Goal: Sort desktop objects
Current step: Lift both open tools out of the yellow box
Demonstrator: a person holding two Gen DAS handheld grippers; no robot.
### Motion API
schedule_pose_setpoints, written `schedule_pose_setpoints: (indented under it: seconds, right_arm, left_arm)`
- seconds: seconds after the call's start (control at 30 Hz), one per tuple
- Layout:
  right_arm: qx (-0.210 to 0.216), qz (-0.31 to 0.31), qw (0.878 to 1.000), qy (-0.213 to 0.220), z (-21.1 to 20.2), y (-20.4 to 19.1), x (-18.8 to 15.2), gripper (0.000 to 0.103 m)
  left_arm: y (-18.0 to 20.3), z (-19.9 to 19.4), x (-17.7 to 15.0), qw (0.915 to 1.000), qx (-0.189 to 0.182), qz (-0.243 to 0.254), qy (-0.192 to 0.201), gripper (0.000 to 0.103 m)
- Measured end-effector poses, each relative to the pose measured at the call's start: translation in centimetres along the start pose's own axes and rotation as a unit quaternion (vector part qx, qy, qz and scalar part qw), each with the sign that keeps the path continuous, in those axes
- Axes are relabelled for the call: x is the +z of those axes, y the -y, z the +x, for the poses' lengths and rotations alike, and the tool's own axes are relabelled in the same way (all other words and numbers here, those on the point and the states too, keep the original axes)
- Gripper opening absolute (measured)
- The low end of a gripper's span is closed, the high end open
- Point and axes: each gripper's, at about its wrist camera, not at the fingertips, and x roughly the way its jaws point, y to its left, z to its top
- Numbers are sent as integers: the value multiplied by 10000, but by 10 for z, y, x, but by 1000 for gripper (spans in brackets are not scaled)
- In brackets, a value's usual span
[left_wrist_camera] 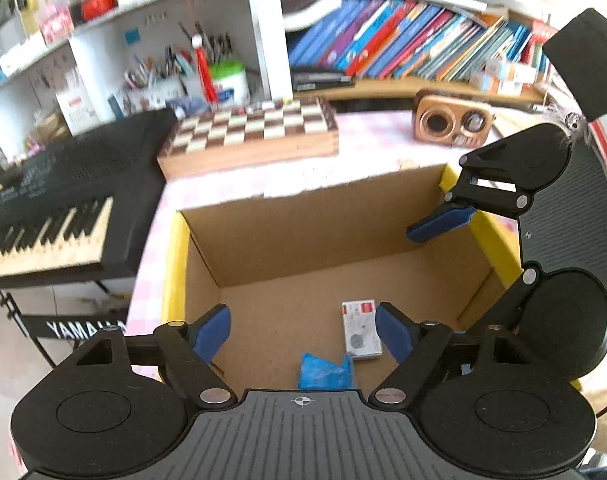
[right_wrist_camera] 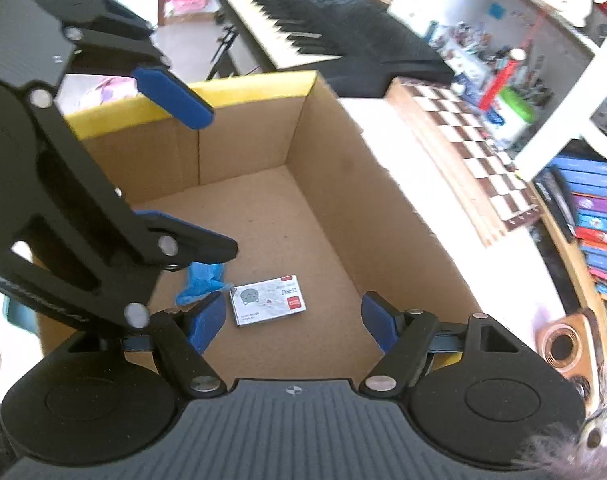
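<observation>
An open cardboard box [left_wrist_camera: 175,260] with a yellow-taped rim [right_wrist_camera: 243,88] stands on the pink checked desk. On its floor lie a small white packet with a red label [left_wrist_camera: 361,330] [right_wrist_camera: 268,300] and a crumpled blue scrap [left_wrist_camera: 325,372] [right_wrist_camera: 201,280]. My left gripper [left_wrist_camera: 301,330] hangs open above the box floor with nothing between its blue pads. My right gripper [right_wrist_camera: 294,320] is also open and empty, above the packet. Each gripper shows in the other's view: a right pad [left_wrist_camera: 439,222] near the box's right wall, the left gripper [right_wrist_camera: 219,182] at the left.
A black keyboard [left_wrist_camera: 55,208] [right_wrist_camera: 303,20] stands left of the box. Behind the box lie a wooden chessboard [left_wrist_camera: 255,128] [right_wrist_camera: 475,148] and a small wooden speaker [left_wrist_camera: 453,122] [right_wrist_camera: 563,344]. Shelves with books [left_wrist_camera: 403,40] and pen pots [left_wrist_camera: 223,76] line the back.
</observation>
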Motion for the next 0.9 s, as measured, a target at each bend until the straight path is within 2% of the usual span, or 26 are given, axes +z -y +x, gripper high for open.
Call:
schedule_pose_setpoints:
  seconds: [0.13,0.33,0.43,0.67,0.9]
  right_arm:
    - [-247,270,9992,186,-17,-7,-4,73]
    - [-661,693,9929,704,-51,-25,-19,73]
    - [-911,854,9869,1023,-73,-36,-29,73]
    - [-1496,1434,9619,1784,-131,-63,-64,73]
    - [-1950,2102,9313,2247,-173,-90,-98,76]
  left_arm:
    - [8,-18,-5,9996,112,87,262,82]
    - [17,-50,-14,9970,288,128,709,84]
    - [22,-71,-22,9948,363,72,952,89]
    - [33,-121,-50,9870,461,-271,1515,95]
    - [40,-154,-83,9809,426,-662,1781,96]
